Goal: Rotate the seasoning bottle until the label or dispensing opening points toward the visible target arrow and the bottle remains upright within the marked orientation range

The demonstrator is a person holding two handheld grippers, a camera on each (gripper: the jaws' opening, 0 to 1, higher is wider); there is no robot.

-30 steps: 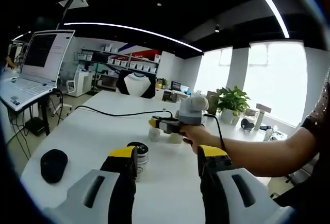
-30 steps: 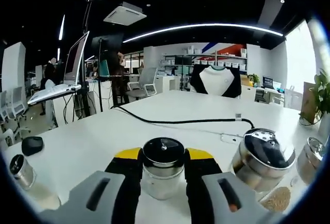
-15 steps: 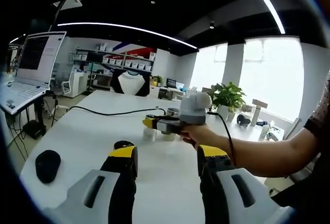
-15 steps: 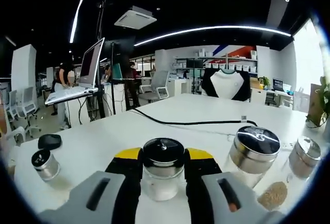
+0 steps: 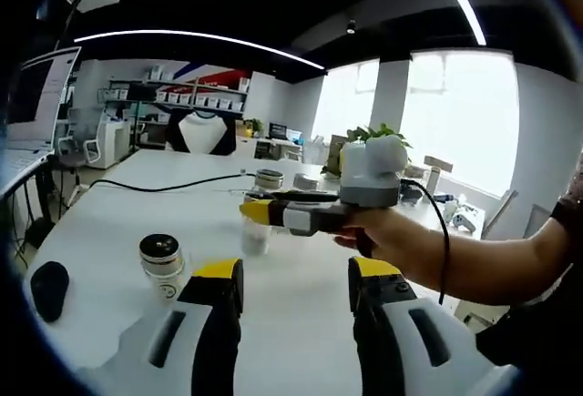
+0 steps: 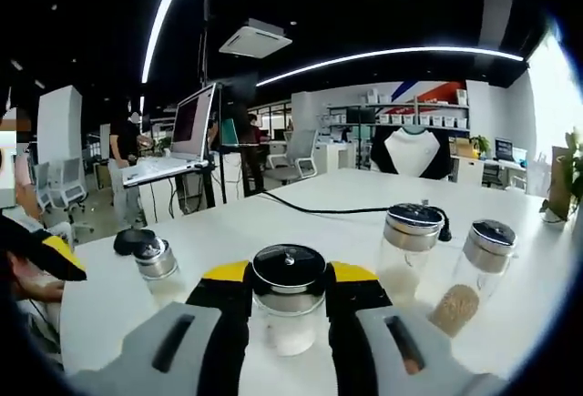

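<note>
In the right gripper view, my right gripper (image 6: pixel 288 279) is shut on a small clear seasoning bottle (image 6: pixel 288 309) with a black lid and pale contents, held upright over the white table (image 6: pixel 301 223). From the left gripper view, the same bottle (image 5: pixel 255 234) sits between the yellow-tipped jaws of the right gripper (image 5: pixel 258 212), which a hand holds from the right. My left gripper (image 5: pixel 296 273) stands open in the foreground with nothing between its fingers. I see no arrow mark on the table.
A small silver-capped jar (image 5: pixel 161 259) stands left of my left jaws, and a black mouse (image 5: pixel 47 287) lies further left. Two taller jars (image 6: pixel 410 248) (image 6: pixel 472 273) stand to the right of the held bottle. A black cable (image 6: pixel 337 210) crosses the table.
Both cameras have swung. The right gripper keeps its hold on the bottle. In the right gripper view the two taller jars look farther off; the small jar now shows left of my left jaws.
</note>
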